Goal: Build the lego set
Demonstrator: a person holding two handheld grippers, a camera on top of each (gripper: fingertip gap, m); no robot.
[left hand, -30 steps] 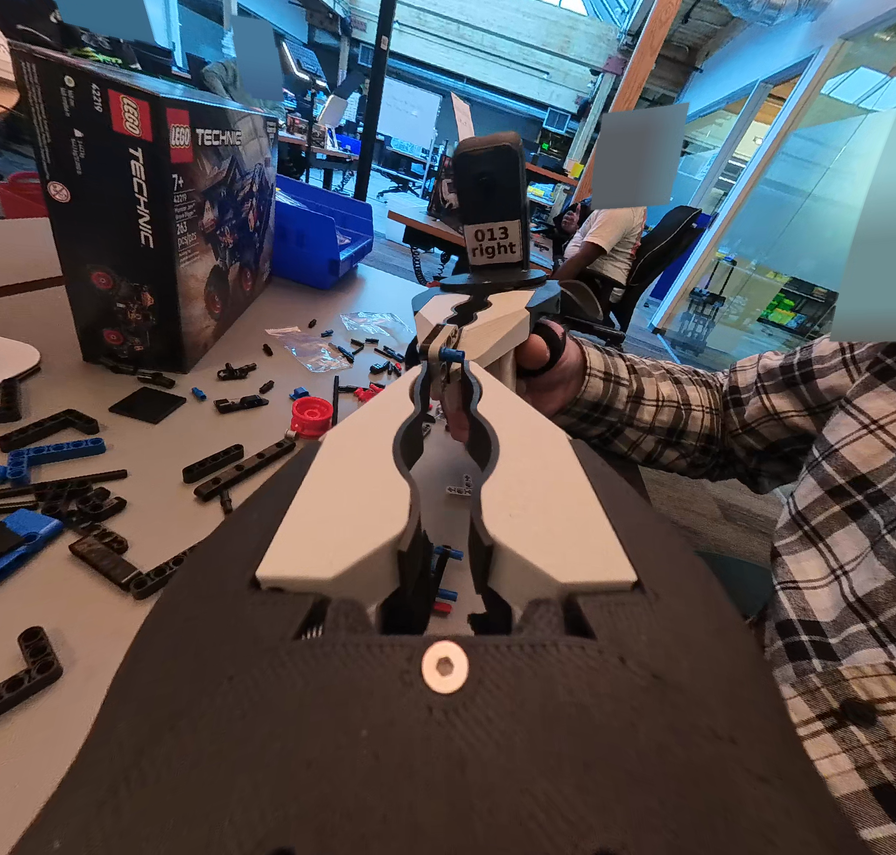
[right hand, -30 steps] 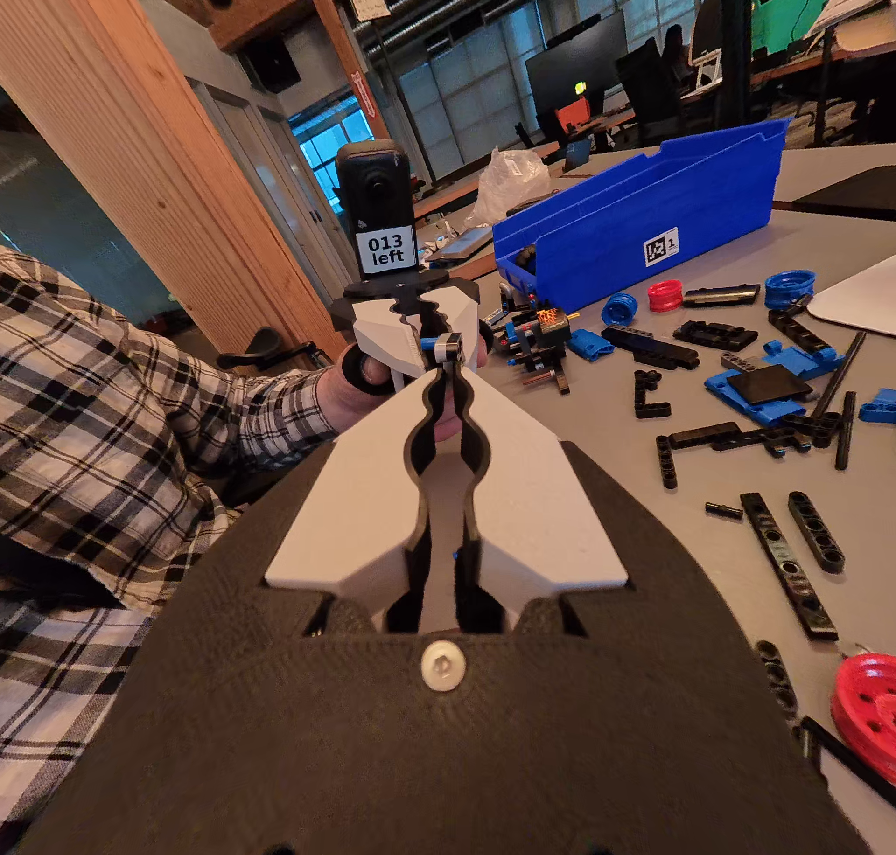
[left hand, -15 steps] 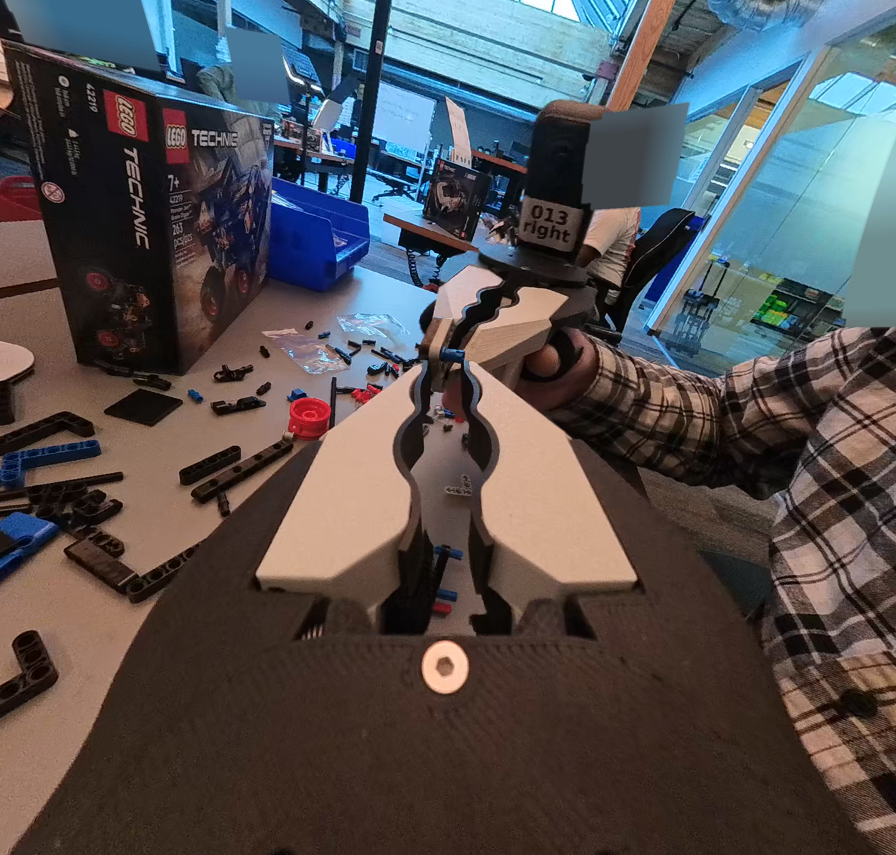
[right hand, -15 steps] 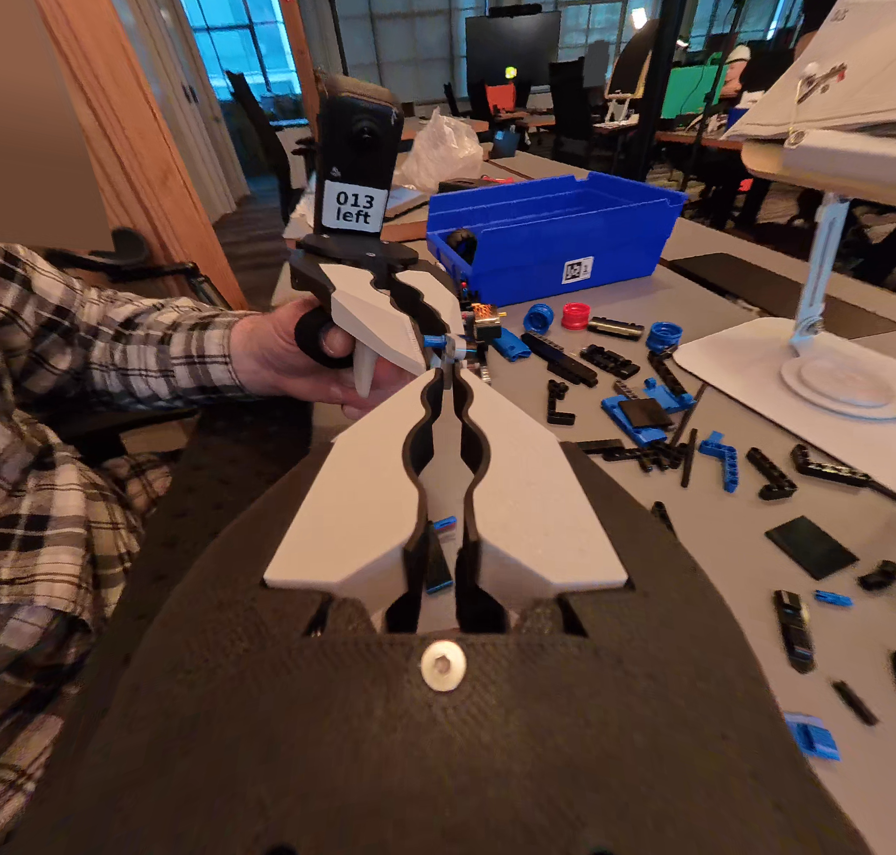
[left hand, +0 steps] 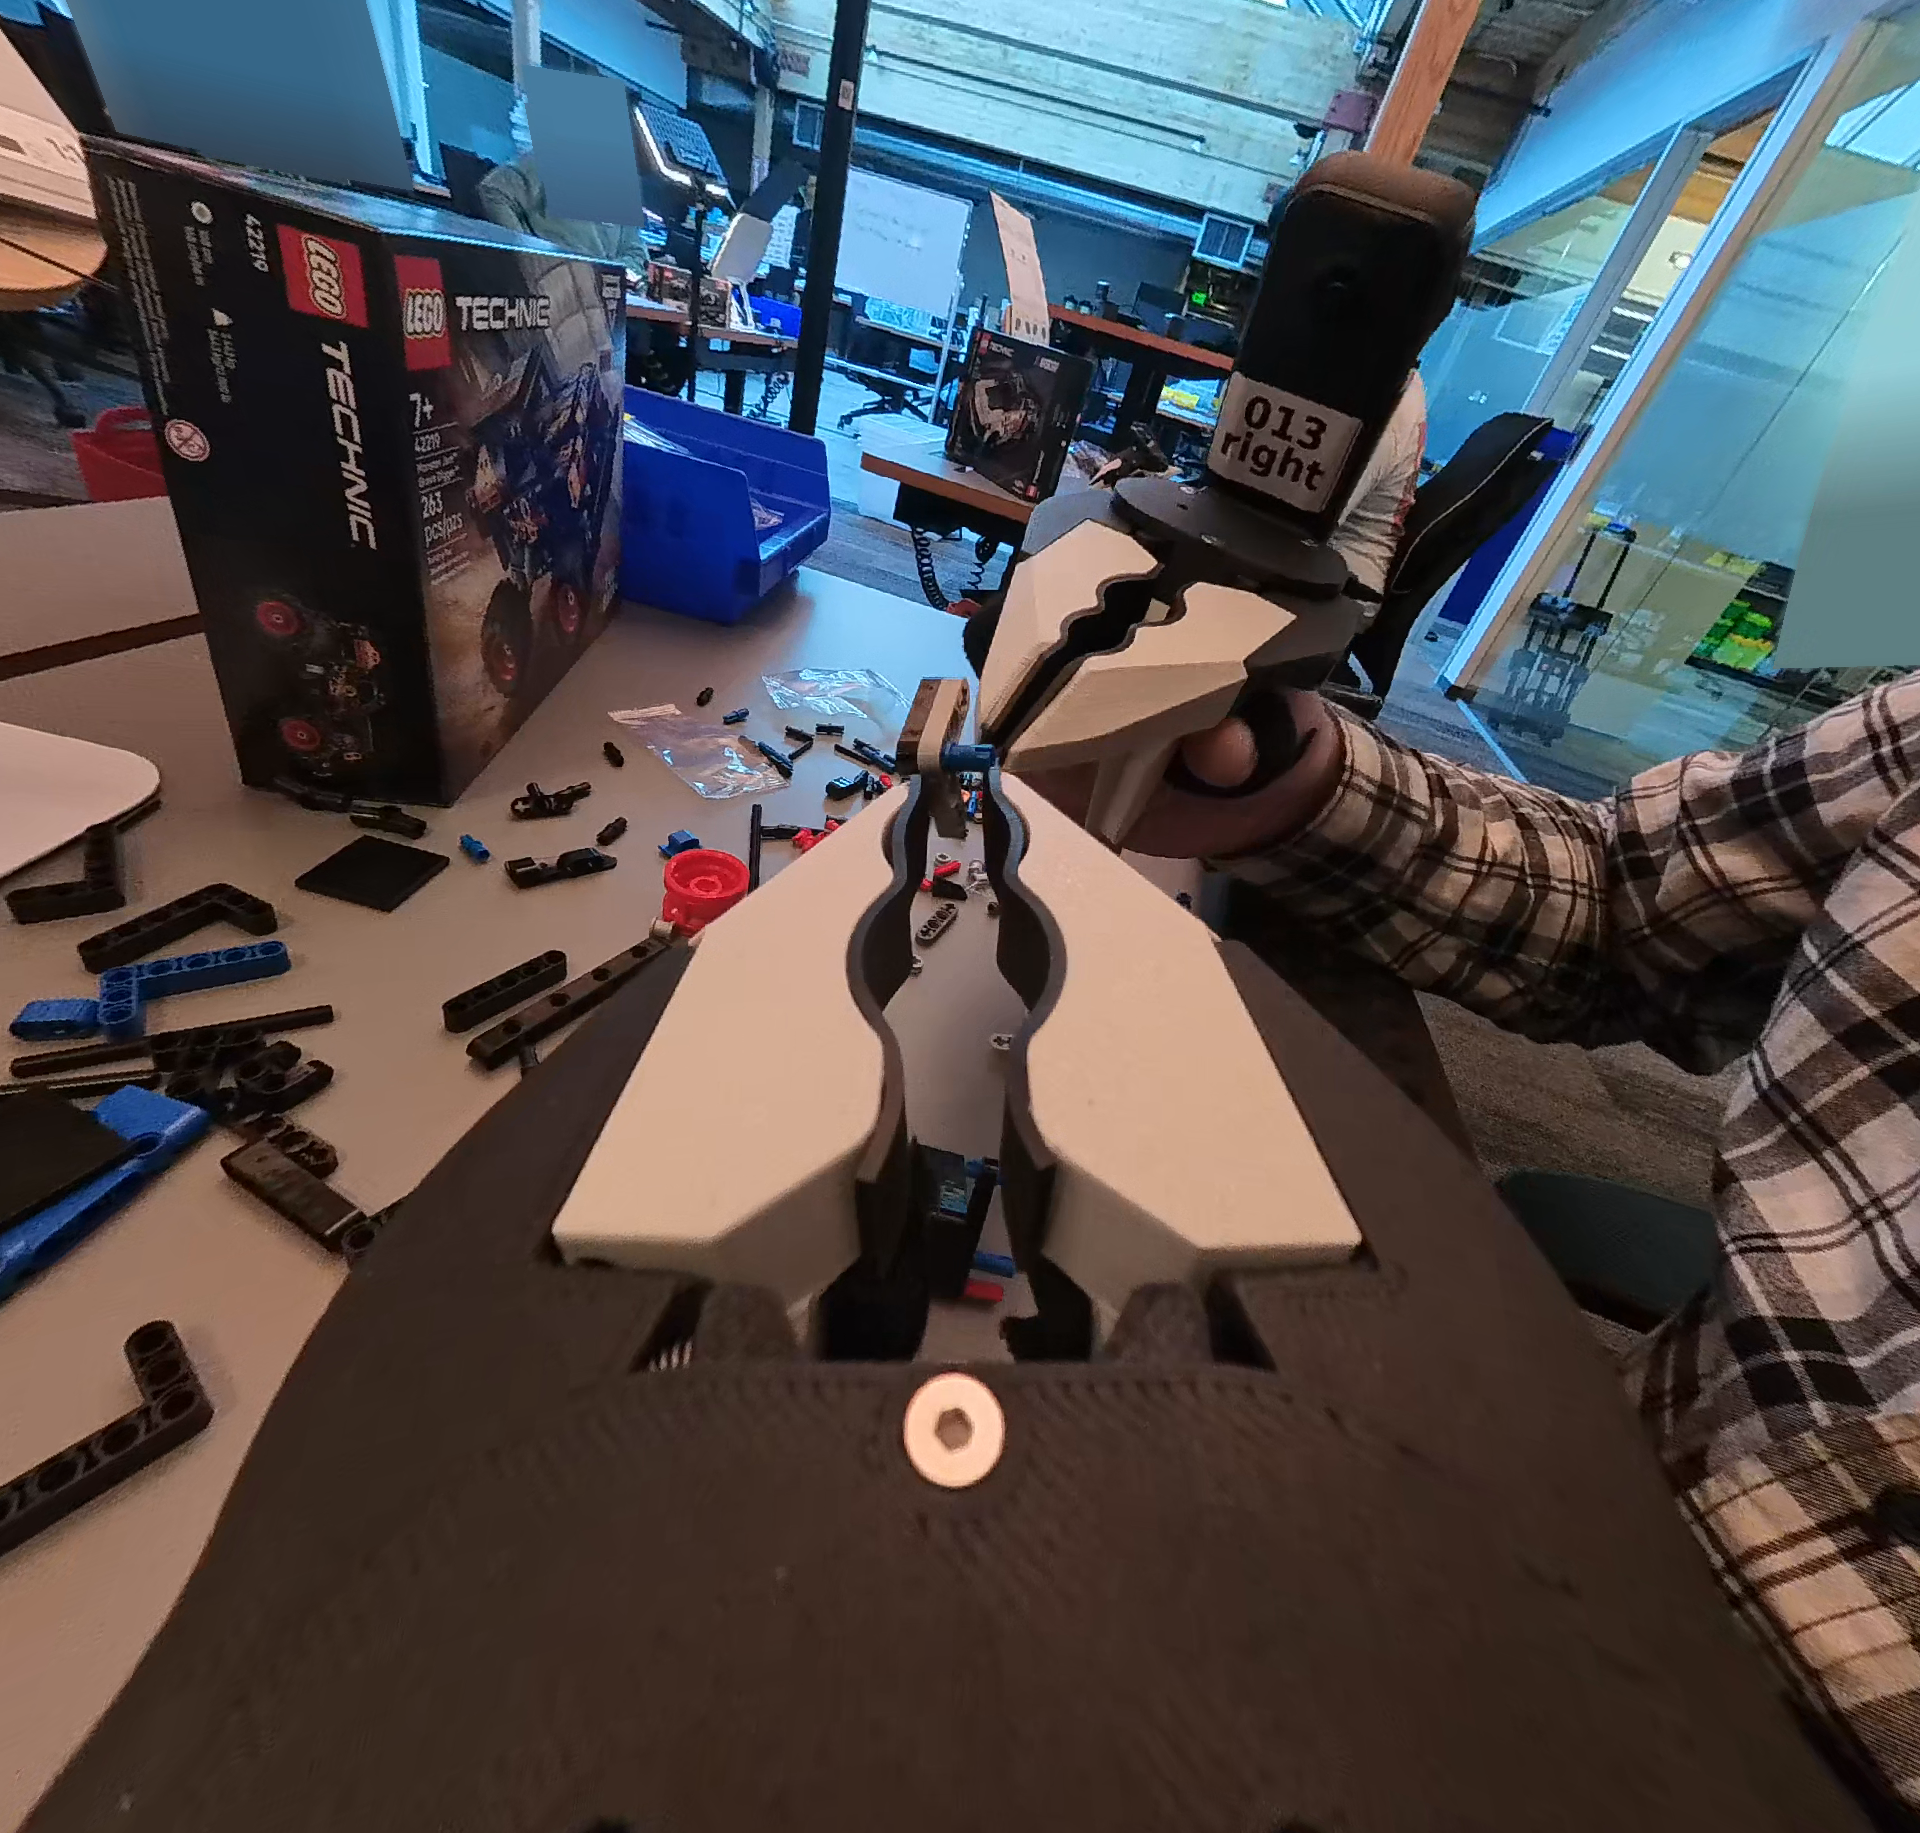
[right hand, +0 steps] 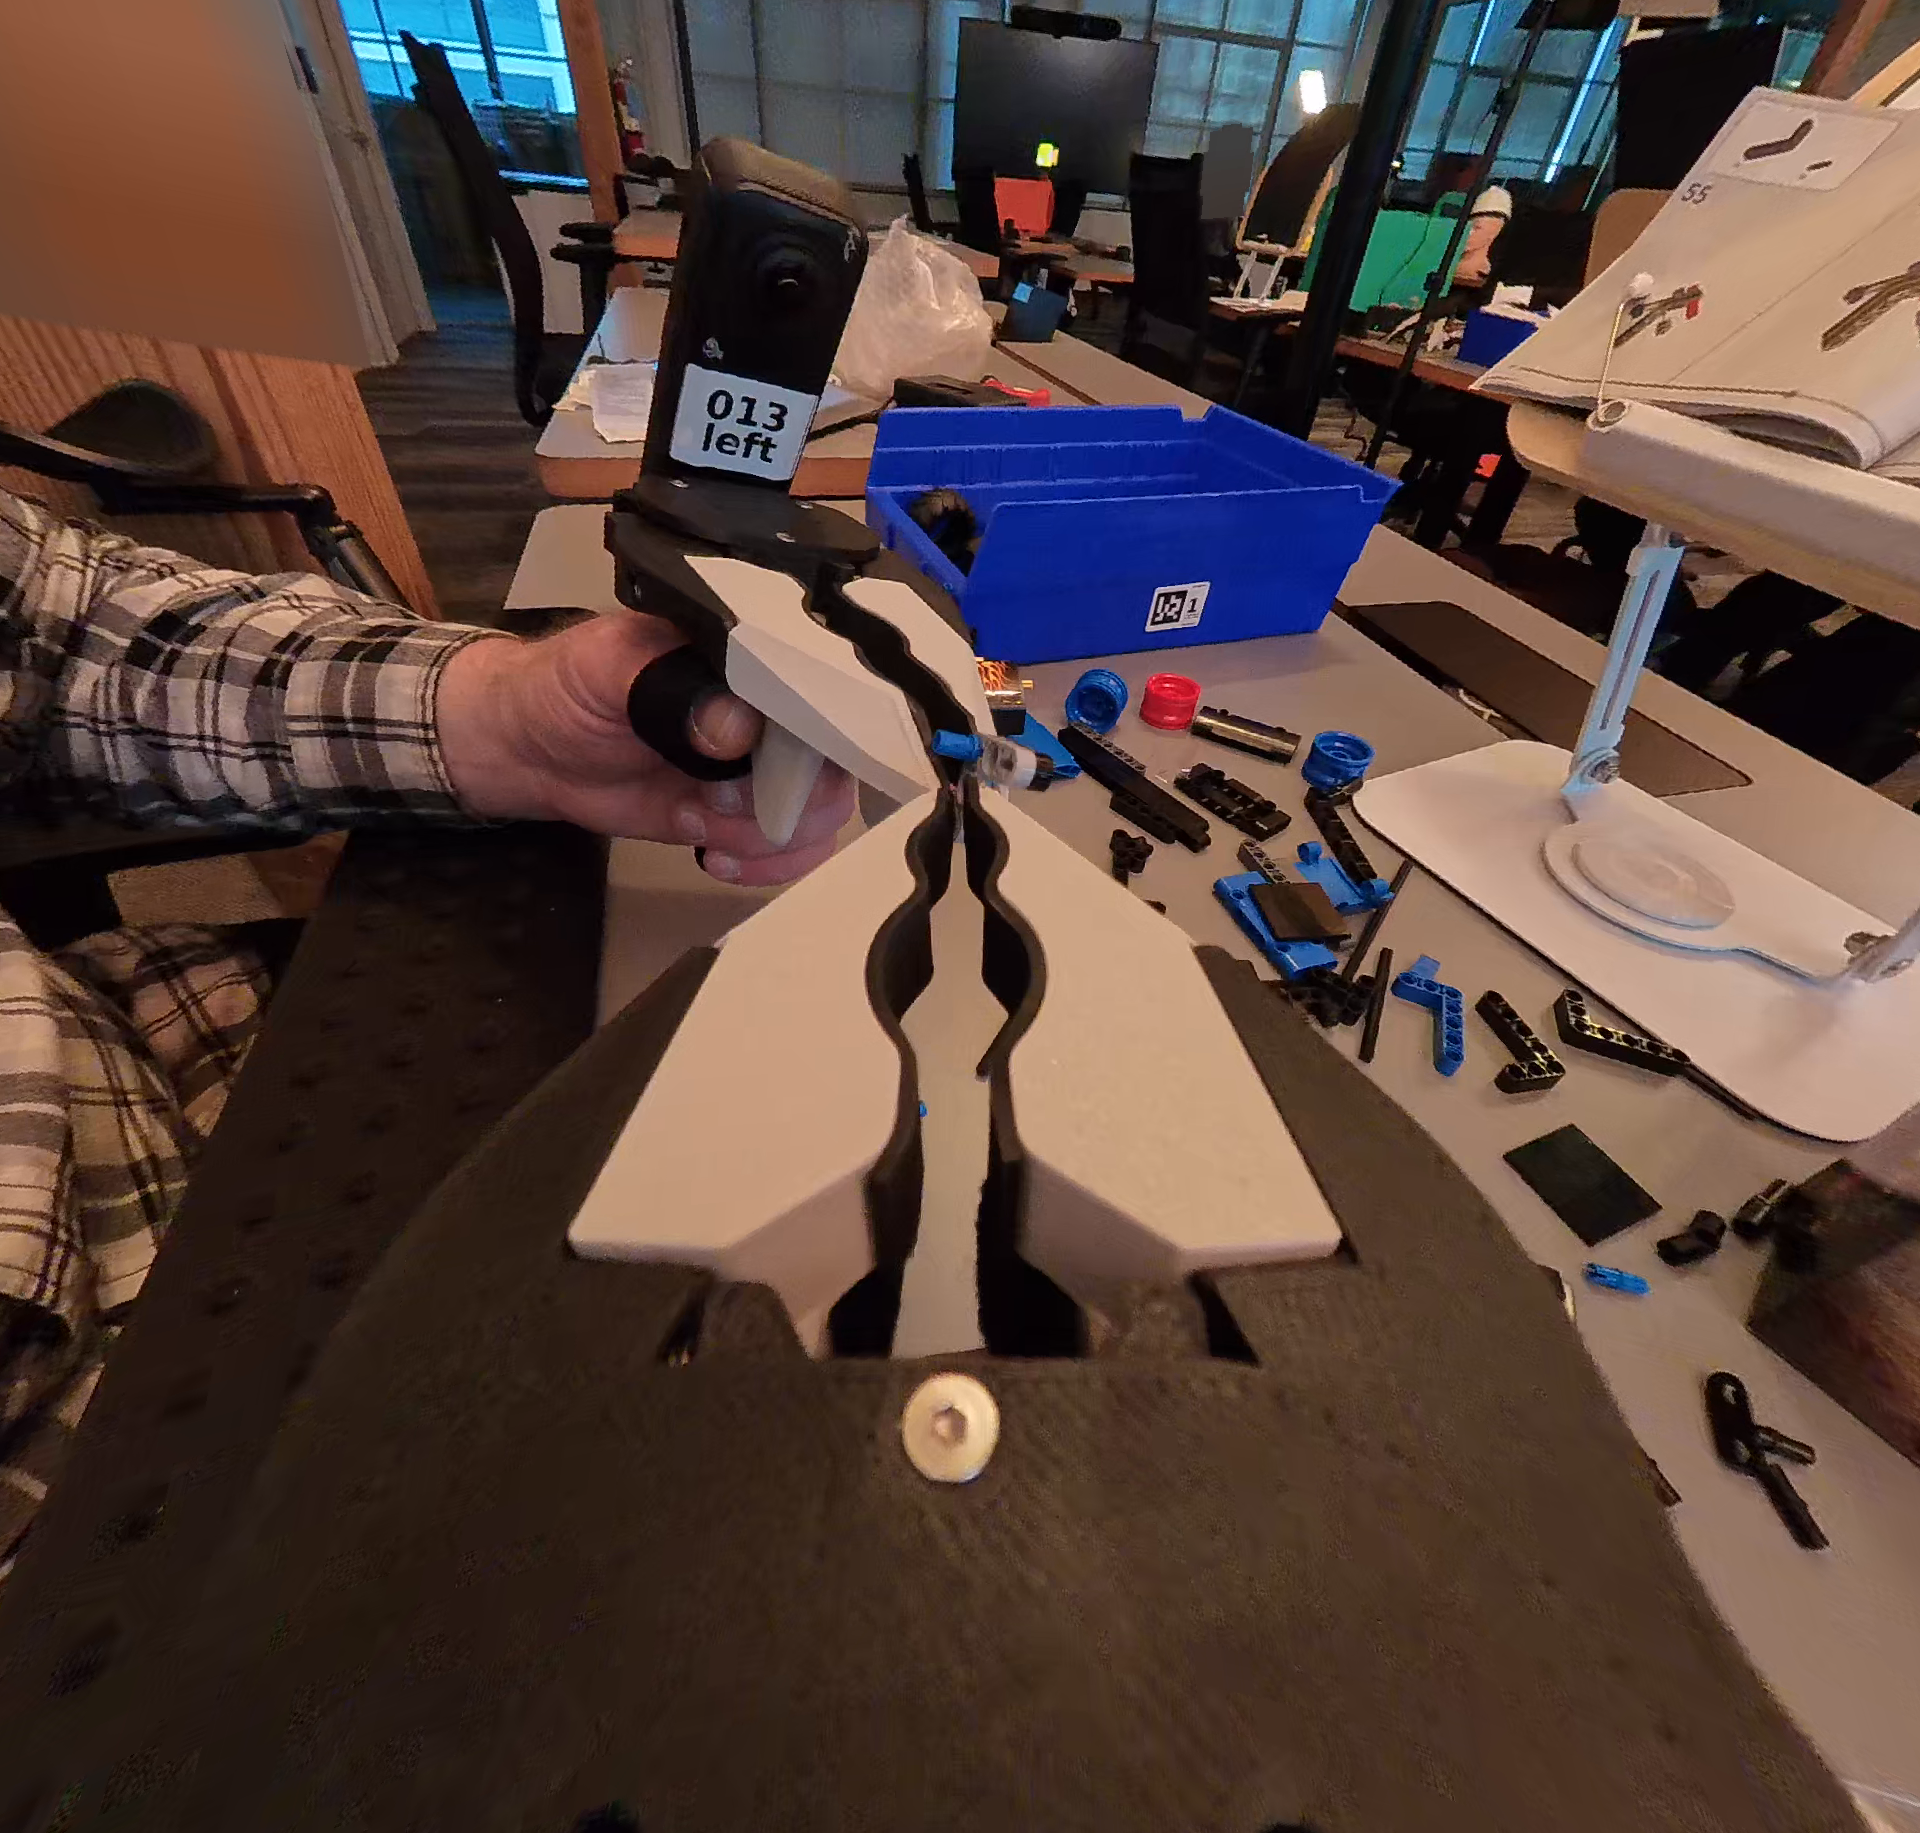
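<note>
Both grippers meet tip to tip above the worktop point(left hand: 644, 682). The left gripper point(left hand: 951, 781) clamps a small grey lego piece point(left hand: 940, 744); the right gripper point(right hand: 961, 781) pinches its short blue plastic pin point(left hand: 964, 755). Most beams lie loose beyond them, so the build looks barely begun.

Bright skylit left view, dimmer right; wide-angle edges bend, perhaps softly blurred.

claws point(left hand: 951, 781) 2 | set box point(left hand: 384, 474) 1 | blue bin point(right hand: 1122, 526) 1 | red wheel point(left hand: 704, 874) 1
</note>
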